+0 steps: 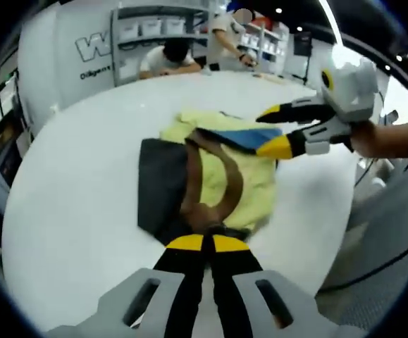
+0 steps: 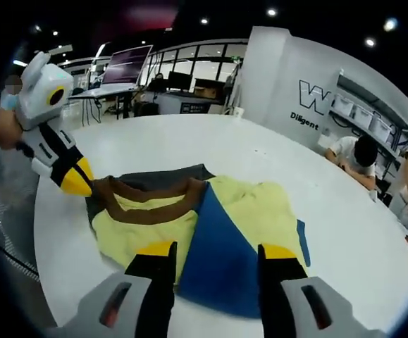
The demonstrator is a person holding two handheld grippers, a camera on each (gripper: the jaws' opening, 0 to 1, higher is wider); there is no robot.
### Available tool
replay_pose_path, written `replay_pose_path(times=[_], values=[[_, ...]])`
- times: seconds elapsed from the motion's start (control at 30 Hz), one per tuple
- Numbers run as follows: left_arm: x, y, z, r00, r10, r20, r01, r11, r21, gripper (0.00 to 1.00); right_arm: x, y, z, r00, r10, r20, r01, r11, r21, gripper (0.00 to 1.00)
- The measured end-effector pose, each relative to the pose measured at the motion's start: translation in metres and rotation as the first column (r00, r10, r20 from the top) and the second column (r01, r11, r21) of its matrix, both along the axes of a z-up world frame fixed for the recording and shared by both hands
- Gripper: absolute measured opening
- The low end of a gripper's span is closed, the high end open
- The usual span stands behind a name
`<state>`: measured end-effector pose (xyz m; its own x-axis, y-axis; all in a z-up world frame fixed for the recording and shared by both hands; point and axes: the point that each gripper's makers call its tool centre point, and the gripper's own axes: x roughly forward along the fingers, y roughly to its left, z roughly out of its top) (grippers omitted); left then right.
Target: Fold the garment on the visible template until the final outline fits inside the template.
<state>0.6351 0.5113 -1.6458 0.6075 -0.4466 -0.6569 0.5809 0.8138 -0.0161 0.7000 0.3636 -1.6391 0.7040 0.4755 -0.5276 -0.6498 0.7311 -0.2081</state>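
A yellow garment (image 1: 249, 176) with brown trim and a blue panel (image 2: 221, 253) lies partly folded on a dark grey template (image 1: 160, 186), which rests flat on a round white table (image 1: 70, 211). In the left gripper view, the left gripper (image 1: 204, 243) has its yellow-tipped jaws brought together at the near edge of the garment, at the brown collar band (image 1: 211, 190); whether cloth is pinched between them cannot be told. In the same view the right gripper (image 1: 277, 130) enters from the right, held in a person's hand (image 1: 387, 137), its jaws parted over the blue panel at the garment's far side. In the right gripper view, the right gripper (image 2: 218, 250) shows its two jaws well apart, with the blue panel between them, and the left gripper (image 2: 77, 179) touches the brown collar at the garment's left corner. The template shows beyond the collar as a dark strip (image 2: 161, 176). Two people (image 1: 168, 56) are at a table in the background, before shelving (image 1: 161, 32).
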Motion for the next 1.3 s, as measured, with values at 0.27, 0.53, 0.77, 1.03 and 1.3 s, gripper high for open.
replay_pose_path(times=[0.27,0.53,0.77,1.03,1.3], values=[[0.011,-0.018,0.067,0.983,-0.096,0.157,0.091,0.995,0.034,0.0,0.003,0.008,0.005,1.0,-0.007,0.012,0.007,1.0,0.004,0.43],[0.013,-0.032,0.115,0.957,-0.151,0.249,0.144,0.989,0.045,0.0,0.015,0.009,0.001,1.0,-0.022,0.021,0.023,0.999,-0.037,0.36],[0.011,-0.036,0.123,0.946,-0.179,0.269,0.167,0.984,0.068,0.0,0.023,0.002,-0.004,1.0,-0.009,0.019,0.01,0.998,-0.054,0.0],[0.017,-0.018,0.12,0.956,-0.123,0.265,0.113,0.992,0.054,0.0,0.039,-0.019,0.027,0.996,-0.088,0.02,0.086,0.992,0.09,0.0],[0.03,-0.008,0.129,0.957,-0.074,0.28,0.067,0.997,0.034,0.0,0.074,-0.059,0.079,0.983,-0.181,0.02,0.165,0.932,0.323,0.0]])
